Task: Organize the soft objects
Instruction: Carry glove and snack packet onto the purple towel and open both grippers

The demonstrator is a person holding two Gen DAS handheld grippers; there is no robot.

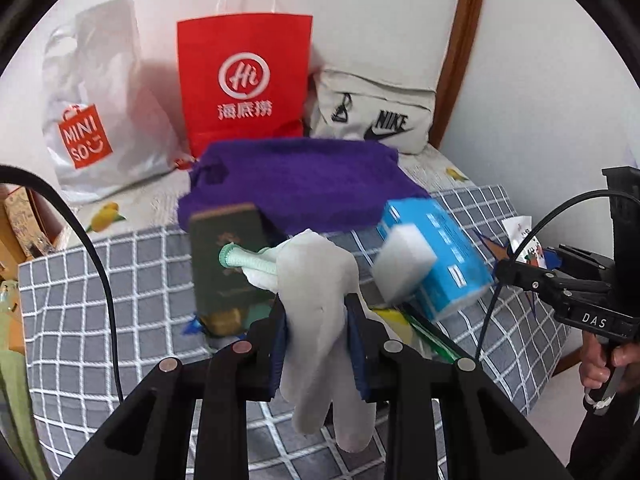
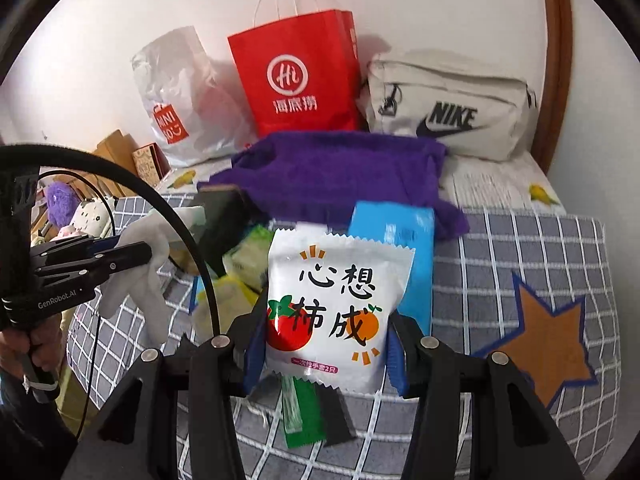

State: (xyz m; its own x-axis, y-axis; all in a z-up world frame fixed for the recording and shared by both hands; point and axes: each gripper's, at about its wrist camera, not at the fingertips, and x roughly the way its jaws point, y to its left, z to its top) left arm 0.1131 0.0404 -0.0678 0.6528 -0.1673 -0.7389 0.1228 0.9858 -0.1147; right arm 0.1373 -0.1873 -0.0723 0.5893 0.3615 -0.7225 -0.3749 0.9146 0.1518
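White glove (image 1: 316,312) hangs lengthwise, fingertips down, between left gripper (image 1: 316,320) fingers.

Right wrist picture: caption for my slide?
Right gripper clamps a white snack packet above the checked blanket.

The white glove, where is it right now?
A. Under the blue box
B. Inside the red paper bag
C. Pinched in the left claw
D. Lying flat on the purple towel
C: the white glove hangs pinched between the two fingers of the left claw, its fingers dangling below, off the checked blanket.
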